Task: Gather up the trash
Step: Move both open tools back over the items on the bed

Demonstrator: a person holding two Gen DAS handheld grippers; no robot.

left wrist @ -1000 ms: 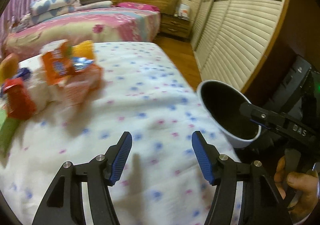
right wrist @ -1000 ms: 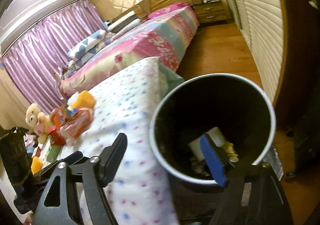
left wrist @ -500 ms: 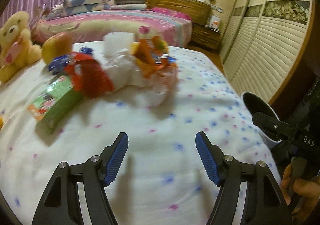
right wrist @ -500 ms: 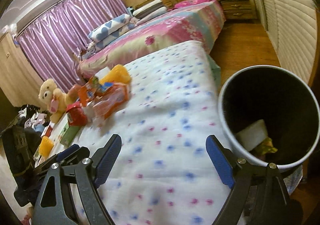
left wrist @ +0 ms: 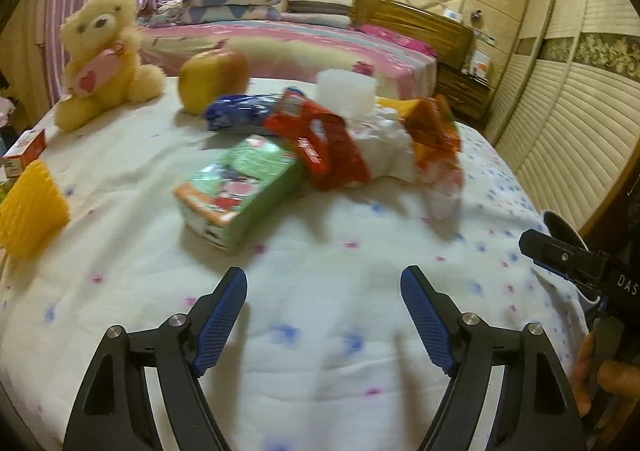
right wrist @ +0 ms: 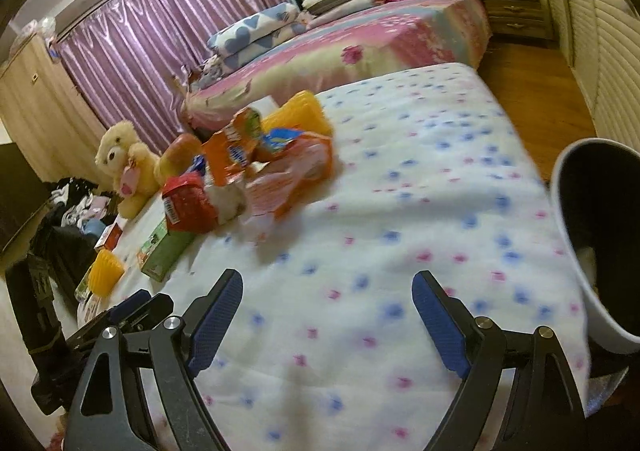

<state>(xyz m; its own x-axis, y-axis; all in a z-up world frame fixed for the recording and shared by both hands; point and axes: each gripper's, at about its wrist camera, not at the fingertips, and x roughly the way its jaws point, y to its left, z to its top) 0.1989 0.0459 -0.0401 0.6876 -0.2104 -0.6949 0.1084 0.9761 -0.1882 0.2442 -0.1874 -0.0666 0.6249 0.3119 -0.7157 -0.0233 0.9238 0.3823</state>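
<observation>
A pile of trash lies on the white spotted bed (left wrist: pixel 320 331): a green carton (left wrist: pixel 240 189), a red wrapper (left wrist: pixel 324 143), an orange wrapper (left wrist: pixel 434 131), a blue wrapper (left wrist: pixel 236 113) and white crumpled paper (left wrist: pixel 384 143). My left gripper (left wrist: pixel 324 311) is open and empty, a little short of the carton. My right gripper (right wrist: pixel 326 311) is open and empty over the bed (right wrist: pixel 400 211), with the pile (right wrist: pixel 248 175) ahead to its left. The trash bin (right wrist: pixel 592 235), white outside and black inside, stands at the bed's right edge.
A yellow teddy bear (left wrist: pixel 100 55), an apple (left wrist: pixel 212 79), a yellow ridged object (left wrist: pixel 30 215) and a small red and white box (left wrist: pixel 26 147) also sit on the bed. A second bed (right wrist: pixel 340 51) stands behind. A slatted wardrobe (left wrist: pixel 568 111) lines the right.
Both grippers have swung left, away from the bin and toward the trash pile. The bin has slid to the right edge of both views. Both stayed open.
</observation>
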